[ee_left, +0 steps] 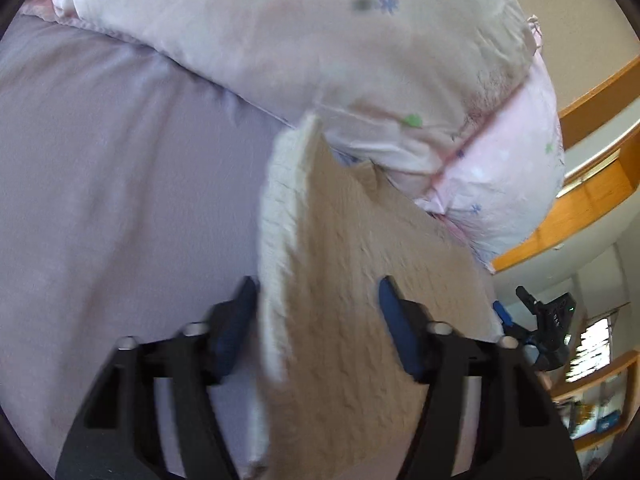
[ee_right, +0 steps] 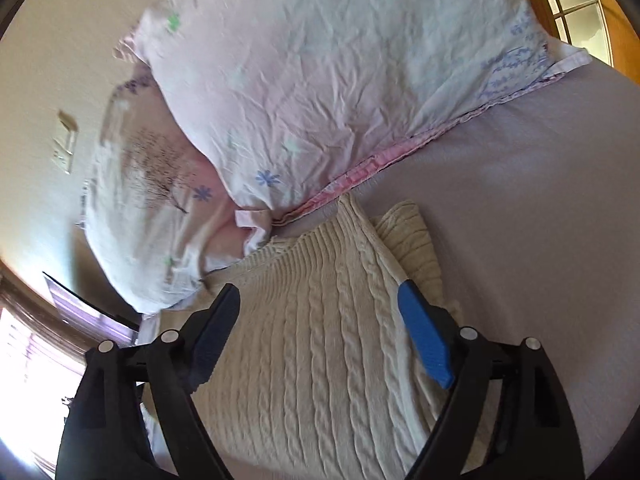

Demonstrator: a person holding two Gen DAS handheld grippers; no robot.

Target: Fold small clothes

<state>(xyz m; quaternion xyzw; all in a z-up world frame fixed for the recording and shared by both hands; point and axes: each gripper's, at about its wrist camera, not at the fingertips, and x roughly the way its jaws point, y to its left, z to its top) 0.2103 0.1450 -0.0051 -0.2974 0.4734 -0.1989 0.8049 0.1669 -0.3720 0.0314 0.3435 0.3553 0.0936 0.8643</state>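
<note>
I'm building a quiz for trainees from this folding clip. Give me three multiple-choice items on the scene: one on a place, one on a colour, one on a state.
1. Where does the cream cable-knit sweater lie?
A. on a wooden floor
B. on the lilac bedsheet, just below the floral pillows
C. inside a basket

2. What colour are the pads on the gripper fingers?
A. blue
B. red
C. yellow

3. How does the right gripper stand?
A. clamped on a pillow
B. shut on a sleeve
C. open, its jaws apart over the sweater

Answers:
1 B: in the right wrist view the knit spreads on the sheet with the pillows beyond its far edge.
2 A: both views show blue pads on black arms.
3 C: a wide gap shows between the fingers, with nothing pinched.
</note>
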